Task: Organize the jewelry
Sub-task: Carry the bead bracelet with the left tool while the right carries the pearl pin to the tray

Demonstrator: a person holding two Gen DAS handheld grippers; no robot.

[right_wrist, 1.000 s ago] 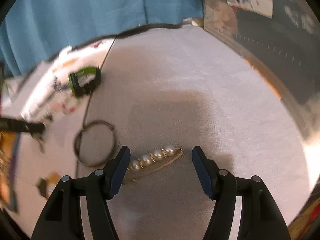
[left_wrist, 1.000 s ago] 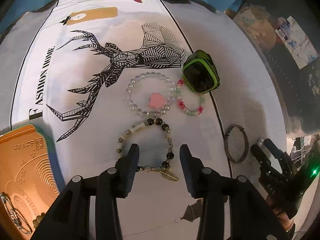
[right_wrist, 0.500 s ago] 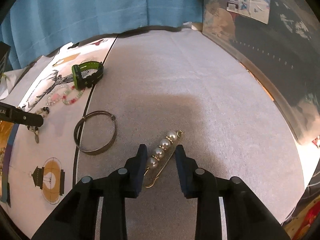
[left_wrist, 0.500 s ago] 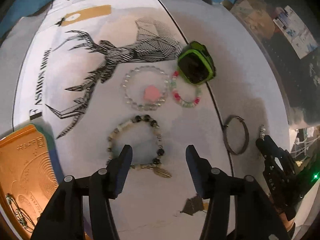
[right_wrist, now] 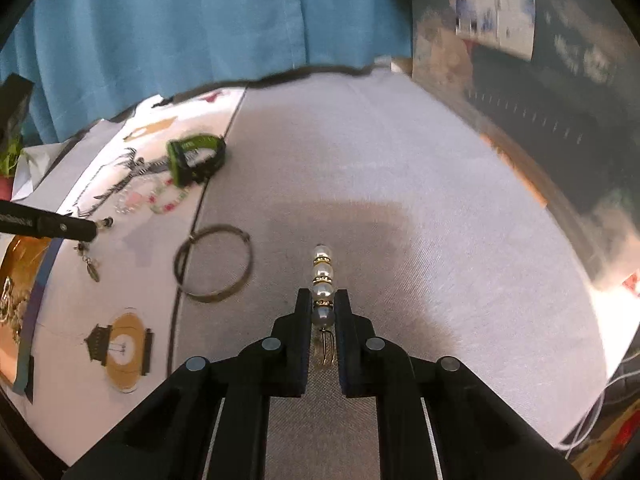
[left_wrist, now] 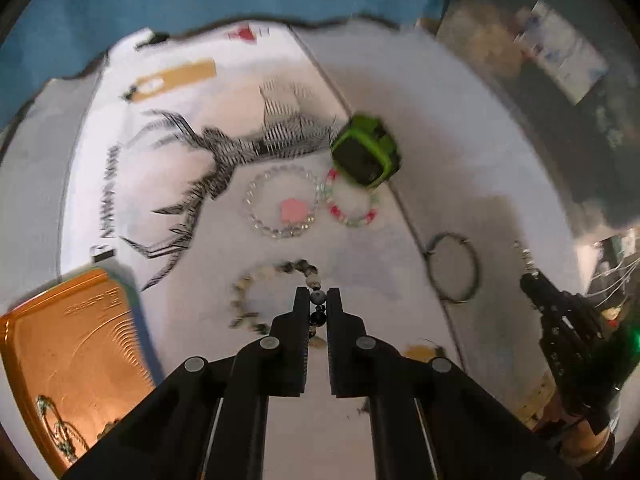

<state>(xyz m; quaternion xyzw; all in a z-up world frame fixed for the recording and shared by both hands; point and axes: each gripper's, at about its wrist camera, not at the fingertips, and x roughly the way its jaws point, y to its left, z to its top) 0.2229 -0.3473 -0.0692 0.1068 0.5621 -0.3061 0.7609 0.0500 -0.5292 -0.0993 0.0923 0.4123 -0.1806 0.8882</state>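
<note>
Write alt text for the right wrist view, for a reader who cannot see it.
The right tongs are closing on a pearl hair clip above a grey cloth. To the left lie a metal bangle and a green watch, with blue curtain behind.

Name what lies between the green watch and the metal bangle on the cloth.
Nothing: in the right wrist view only bare cloth and its dark printed line separate the green watch from the metal bangle.
</note>
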